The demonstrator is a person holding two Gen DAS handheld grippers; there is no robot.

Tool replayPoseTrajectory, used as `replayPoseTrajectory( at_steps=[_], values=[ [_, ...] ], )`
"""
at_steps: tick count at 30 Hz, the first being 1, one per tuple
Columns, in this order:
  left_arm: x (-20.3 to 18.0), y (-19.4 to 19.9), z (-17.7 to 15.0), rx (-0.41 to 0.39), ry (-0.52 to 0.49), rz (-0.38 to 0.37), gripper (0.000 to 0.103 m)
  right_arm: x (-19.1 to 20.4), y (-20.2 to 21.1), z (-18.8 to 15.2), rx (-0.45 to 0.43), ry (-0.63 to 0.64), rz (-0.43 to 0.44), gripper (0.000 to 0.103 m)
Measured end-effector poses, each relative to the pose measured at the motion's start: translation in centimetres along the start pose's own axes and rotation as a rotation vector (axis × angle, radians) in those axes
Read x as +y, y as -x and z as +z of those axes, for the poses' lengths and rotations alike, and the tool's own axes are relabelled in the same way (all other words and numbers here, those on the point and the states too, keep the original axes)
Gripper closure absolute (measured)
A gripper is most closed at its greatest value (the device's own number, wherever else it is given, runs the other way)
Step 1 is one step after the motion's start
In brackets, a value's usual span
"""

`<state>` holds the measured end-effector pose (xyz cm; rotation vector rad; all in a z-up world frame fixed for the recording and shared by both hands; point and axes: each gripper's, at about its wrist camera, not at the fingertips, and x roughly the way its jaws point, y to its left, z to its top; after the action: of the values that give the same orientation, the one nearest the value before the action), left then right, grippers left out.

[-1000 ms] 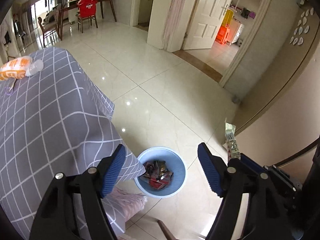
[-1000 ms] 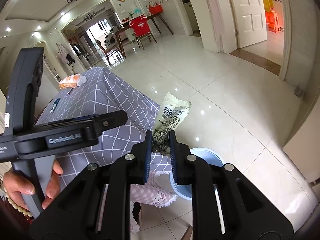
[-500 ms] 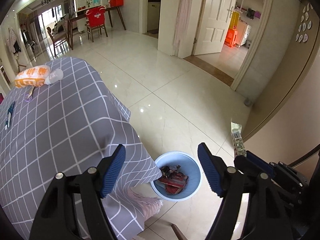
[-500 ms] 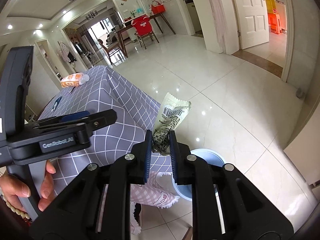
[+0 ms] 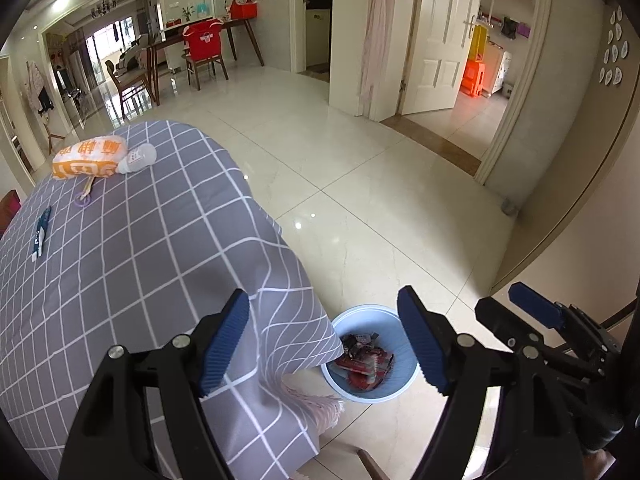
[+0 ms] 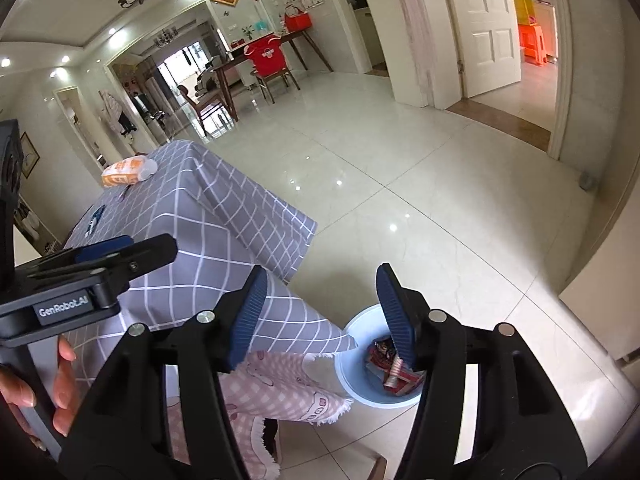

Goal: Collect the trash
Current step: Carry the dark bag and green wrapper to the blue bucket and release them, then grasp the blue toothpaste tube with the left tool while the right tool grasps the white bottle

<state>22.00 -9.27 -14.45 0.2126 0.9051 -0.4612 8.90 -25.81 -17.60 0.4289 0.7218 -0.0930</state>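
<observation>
Right wrist view: right gripper (image 6: 320,312) wide open, empty, above blue trash bin (image 6: 356,376) holding wrappers (image 6: 394,376) on floor beside checked tablecloth (image 6: 224,216). Left gripper (image 5: 322,338) also wide open, empty.

Bright, floor glare, fisheye-warped edges.

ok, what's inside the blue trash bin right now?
The blue trash bin holds a pile of crumpled red and dark snack wrappers. Its near-left side is hidden by the gray checked tablecloth, and anything beneath the pile is covered.
</observation>
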Motion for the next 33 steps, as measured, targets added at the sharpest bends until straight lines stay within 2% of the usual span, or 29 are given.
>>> replayPoseTrajectory(
  at_steps=[5,9,15,23,28,31,32,33],
  values=[
    [1.4,1.0,0.0,-0.015,0.005,0.009,0.028,2.2,0.7,0.7,-0.019,0.038,0.033,0.046],
    [3.9,2.4,0.3,-0.037,0.023,0.044,0.028,5.3,0.7,1.8,-0.028,0.092,0.077,0.046],
    [11.8,4.3,0.9,-0.067,0.121,0.119,0.028,11.9,-1.3,3.9,-0.014,0.201,0.155,0.046],
    [25.3,4.5,1.8,-0.056,0.299,0.247,0.028,21.0,-7.2,6.5,0.042,0.362,0.202,0.046],
    [30.8,2.2,2.5,-0.012,0.399,0.22,0.028,24.9,-11.9,8.0,0.086,0.432,0.176,0.044],
    [32.7,0.4,3.3,-0.004,0.409,0.201,0.029,26.5,-14.9,9.3,0.104,0.465,0.135,0.042],
    [33.0,-0.1,3.4,0.005,0.411,0.205,0.032,26.7,-15.8,9.7,0.112,0.471,0.122,0.042],
    [33.6,-0.8,3.6,0.019,0.418,0.209,0.04,26.7,-16.7,9.9,0.122,0.472,0.113,0.042]
  ],
)
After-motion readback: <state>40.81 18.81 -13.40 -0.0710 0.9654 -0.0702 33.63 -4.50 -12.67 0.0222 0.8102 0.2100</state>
